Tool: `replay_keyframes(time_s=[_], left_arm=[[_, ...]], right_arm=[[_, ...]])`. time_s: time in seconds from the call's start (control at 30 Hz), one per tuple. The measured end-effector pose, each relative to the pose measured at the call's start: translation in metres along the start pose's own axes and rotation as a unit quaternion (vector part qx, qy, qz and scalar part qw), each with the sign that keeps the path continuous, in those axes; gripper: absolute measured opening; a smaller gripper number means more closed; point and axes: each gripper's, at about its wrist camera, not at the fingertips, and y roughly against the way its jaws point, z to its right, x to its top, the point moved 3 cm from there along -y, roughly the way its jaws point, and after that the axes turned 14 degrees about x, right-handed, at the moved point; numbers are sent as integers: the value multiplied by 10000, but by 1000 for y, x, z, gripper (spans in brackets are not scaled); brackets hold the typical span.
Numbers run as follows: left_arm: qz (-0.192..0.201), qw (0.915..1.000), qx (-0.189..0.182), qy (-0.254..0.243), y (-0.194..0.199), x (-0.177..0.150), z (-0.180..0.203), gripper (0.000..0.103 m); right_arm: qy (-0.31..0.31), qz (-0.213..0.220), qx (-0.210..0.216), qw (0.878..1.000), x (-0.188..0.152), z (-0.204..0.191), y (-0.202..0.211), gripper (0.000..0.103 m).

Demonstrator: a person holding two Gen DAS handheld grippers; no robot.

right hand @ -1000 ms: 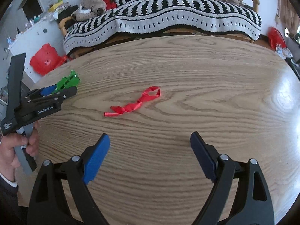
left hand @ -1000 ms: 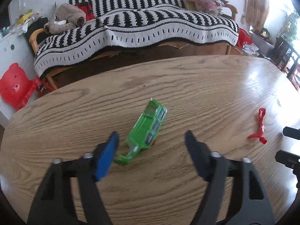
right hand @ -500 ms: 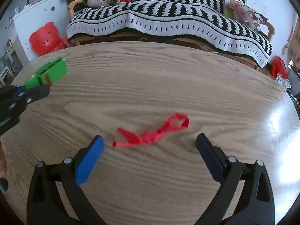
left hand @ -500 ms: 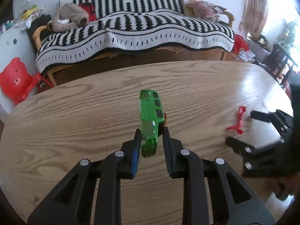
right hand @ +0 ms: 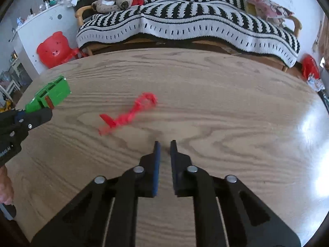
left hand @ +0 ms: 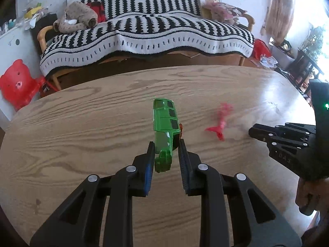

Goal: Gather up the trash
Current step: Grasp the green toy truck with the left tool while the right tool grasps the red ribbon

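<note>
My left gripper (left hand: 165,145) is shut on a green toy car (left hand: 165,121) and holds it above the wooden table (left hand: 82,127). The car also shows at the left of the right wrist view (right hand: 50,95), held by the left gripper (right hand: 44,113). A red ribbon scrap (right hand: 127,113) lies on the table, blurred, ahead and to the left of my right gripper (right hand: 164,144). That gripper's jaws are nearly closed with nothing between them. In the left wrist view the ribbon (left hand: 221,121) lies right of the car, and the right gripper (left hand: 259,132) reaches in from the right.
A sofa with a black-and-white striped blanket (left hand: 144,35) stands beyond the table's far edge. A red bear-shaped stool (left hand: 16,84) is on the floor at the left. A stuffed toy (left hand: 76,16) lies on the sofa.
My left gripper closed on the green car and lifted it. My right gripper went from wide open to nearly closed, empty, and the ribbon now lies ahead-left of it.
</note>
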Motion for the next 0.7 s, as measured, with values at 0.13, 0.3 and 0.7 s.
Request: replay_keyframes(time_s=[0.13,0.3,0.7], left_arm=[[91,9999,-52,62,20,-3,1,22],[187,9992,-63,335,42,-5,-13,22],[-96,9977,-172,652,33,-11,-29,22]], right_arm=[[-123,35,159,9998,-6,0,11,5],[-502,26,435,9978,-4,-5,4,57],[-401,232,-202,9987,40,-43,-48,71]])
